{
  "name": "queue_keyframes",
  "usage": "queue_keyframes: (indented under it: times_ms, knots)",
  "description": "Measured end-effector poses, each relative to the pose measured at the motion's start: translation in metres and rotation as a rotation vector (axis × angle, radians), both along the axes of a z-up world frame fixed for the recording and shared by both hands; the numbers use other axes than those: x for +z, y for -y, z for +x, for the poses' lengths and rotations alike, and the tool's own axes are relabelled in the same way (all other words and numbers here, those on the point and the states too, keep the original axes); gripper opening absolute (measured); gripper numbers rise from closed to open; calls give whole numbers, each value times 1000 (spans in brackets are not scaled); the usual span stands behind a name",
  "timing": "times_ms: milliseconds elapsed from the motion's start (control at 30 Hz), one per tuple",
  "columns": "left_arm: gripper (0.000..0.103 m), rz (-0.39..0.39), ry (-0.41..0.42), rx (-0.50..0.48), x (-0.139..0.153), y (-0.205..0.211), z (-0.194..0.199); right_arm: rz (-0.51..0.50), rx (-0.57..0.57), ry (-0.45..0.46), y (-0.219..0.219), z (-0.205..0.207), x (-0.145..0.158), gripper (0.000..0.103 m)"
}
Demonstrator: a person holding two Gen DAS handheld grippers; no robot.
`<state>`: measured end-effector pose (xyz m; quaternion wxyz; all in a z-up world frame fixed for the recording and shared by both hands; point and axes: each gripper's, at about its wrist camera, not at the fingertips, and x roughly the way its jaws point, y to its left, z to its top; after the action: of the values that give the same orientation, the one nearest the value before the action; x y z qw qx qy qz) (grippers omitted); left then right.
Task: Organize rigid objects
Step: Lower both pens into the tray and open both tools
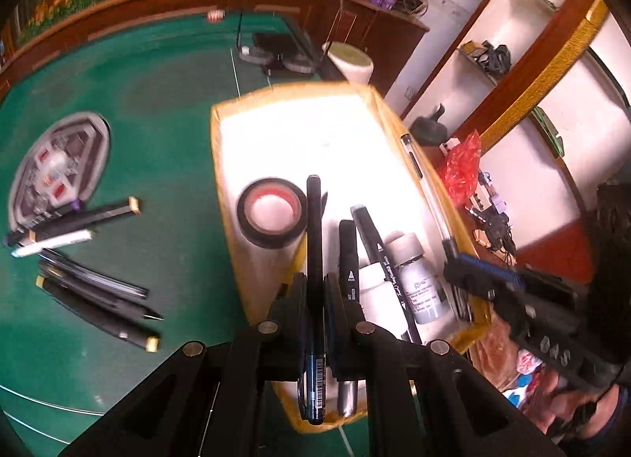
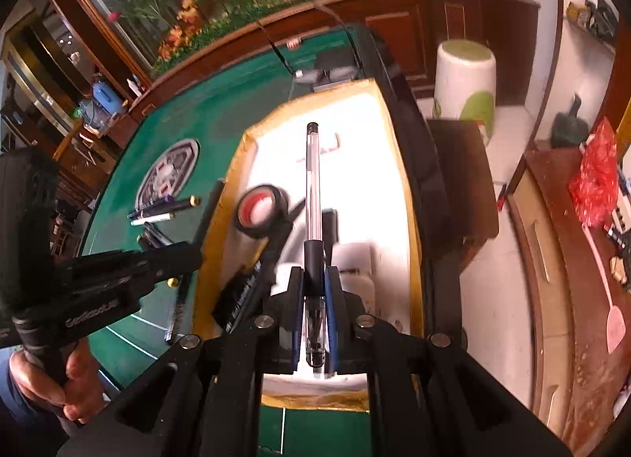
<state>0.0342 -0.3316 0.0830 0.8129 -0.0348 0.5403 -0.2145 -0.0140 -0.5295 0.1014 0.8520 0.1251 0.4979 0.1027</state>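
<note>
Black pen [image 1: 314, 259] is clamped in the left hand-held gripper [image 1: 315, 291], its long axis running straight ahead along the fingers, tip over the white tray [image 1: 299, 129] beyond. Clear pen [image 2: 312, 196] is clamped likewise in the right hand-held gripper [image 2: 314, 287], barrel pointing forward over the same tray. Tray floor lies directly below and ahead of both grippers; tape roll [image 1: 272, 212] sits just left of the black pen's tip, markers and bottles just right. Right gripper looks nearer the open middle. More pens [image 1: 94, 291] remain on the green counter [image 1: 165, 102], well to the left.
</note>
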Motion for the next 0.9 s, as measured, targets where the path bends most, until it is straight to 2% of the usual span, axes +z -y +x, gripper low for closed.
queue_keyframes:
  times_ms: [167,267,567,600,700,733,767,900]
  knots:
    - [8,18,-59,17,-21,9,3,-44,26,-56,-9,0,-20,10]
    - [8,32,-69,7,-28,14,2,-40,33,-50,-8,0,-21,10]
    - [9,49,-58,-13,-26,14,-3,-51,55,-50,-16,2,-22,10]
    - [10,49,-61,-14,-26,14,-3,-53,53,-47,-16,2,-21,11]
    - [31,35,-72,-9,-25,10,-4,-51,45,-30,-17,1,-17,11]
    - [41,29,-72,-7,-23,7,-5,-53,43,-20,-17,0,-14,11]
    - [46,13,-69,-6,-20,3,-6,-54,40,-9,-19,-1,-11,11]
    - [51,-17,-52,0,-7,-7,-9,-42,33,16,-23,-2,-5,11]
